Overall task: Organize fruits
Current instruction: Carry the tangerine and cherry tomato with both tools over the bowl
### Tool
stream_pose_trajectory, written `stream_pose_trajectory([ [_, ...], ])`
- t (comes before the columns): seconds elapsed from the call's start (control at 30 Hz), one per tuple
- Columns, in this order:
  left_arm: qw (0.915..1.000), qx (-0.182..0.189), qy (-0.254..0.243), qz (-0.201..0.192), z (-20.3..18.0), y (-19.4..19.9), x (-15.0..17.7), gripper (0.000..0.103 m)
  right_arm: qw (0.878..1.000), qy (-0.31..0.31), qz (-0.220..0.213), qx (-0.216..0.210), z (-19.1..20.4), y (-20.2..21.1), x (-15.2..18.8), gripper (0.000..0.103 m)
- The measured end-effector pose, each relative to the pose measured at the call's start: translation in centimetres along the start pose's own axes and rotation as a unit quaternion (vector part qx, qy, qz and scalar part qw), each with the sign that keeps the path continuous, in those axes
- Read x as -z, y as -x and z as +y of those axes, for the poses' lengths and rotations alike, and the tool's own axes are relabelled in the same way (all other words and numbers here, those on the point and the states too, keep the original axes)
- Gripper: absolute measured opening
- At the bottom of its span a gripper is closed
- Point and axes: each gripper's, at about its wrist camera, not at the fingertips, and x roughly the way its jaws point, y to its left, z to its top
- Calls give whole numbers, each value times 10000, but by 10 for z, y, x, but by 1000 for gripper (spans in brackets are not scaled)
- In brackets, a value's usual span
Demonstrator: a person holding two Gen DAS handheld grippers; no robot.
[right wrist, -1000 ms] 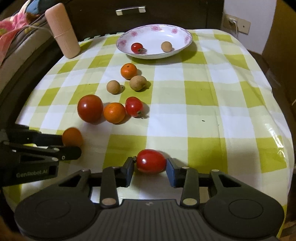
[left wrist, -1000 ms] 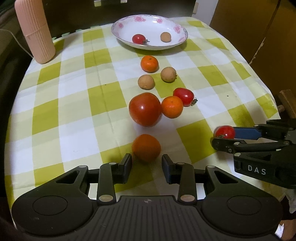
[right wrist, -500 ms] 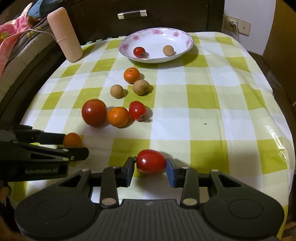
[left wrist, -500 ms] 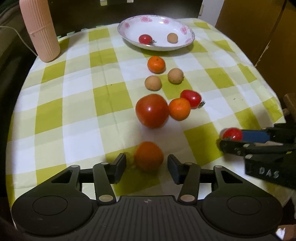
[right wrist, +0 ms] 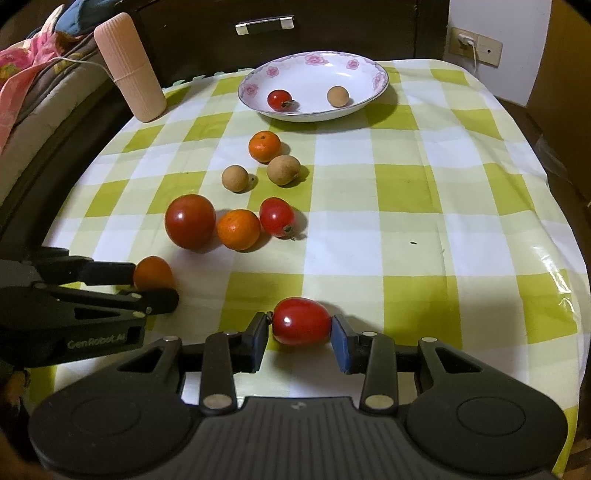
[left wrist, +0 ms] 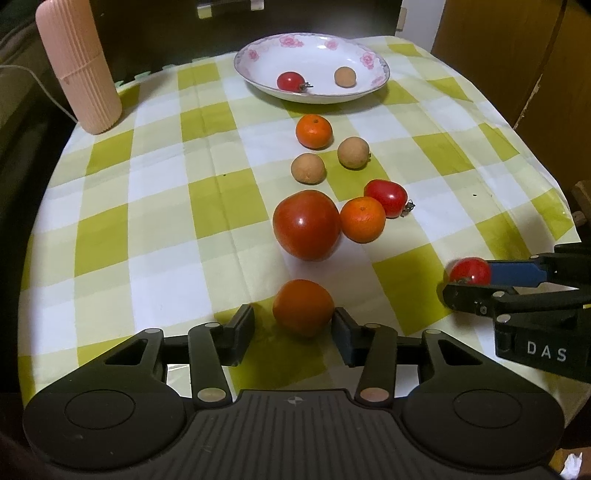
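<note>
My left gripper is open around an orange mandarin lying on the checked cloth, with a gap on its left side. My right gripper is shut on a small red tomato, its pads touching both ends; the tomato also shows in the left wrist view. A white flowered plate at the far end holds a cherry tomato and a brown longan. A big tomato, two mandarins, two longans and another small tomato lie between.
A tall pink ribbed cylinder stands at the far left of the table. A dark cabinet with a metal handle is behind the plate. The table edge drops off on the right.
Both grippers have drawn back a little from the plate. My left gripper's jaws have widened around the mandarin. My right gripper stays on the small tomato.
</note>
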Motion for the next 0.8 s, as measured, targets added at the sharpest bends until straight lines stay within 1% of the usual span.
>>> stream_pose_trajectory([
  [0.07,10000,-3,2,-13,0,0,0,53,10000,1,12,-4,0,-1,0,35],
  [0.17,10000,12,-4,-29,0,1,0,48,10000,-7,29,3,0,-1,0,36],
  [0.23,10000,-18,-26,-38,-1,0,-1,42,10000,-10,40,-1,0,-2,0,35],
  [0.37,10000,30,-22,-69,-2,3,-1,41,10000,3,31,0,0,-2,0,35],
  [0.5,9996,126,-104,-225,-6,10,-3,41,10000,-14,8,28,0,-2,0,35],
  [0.6,9994,180,-140,-269,-9,12,-4,41,10000,-45,-49,54,-1,0,-2,36],
  [0.8,9990,251,-86,-355,-9,16,-7,41,9998,-90,-161,67,-2,2,-8,36],
])
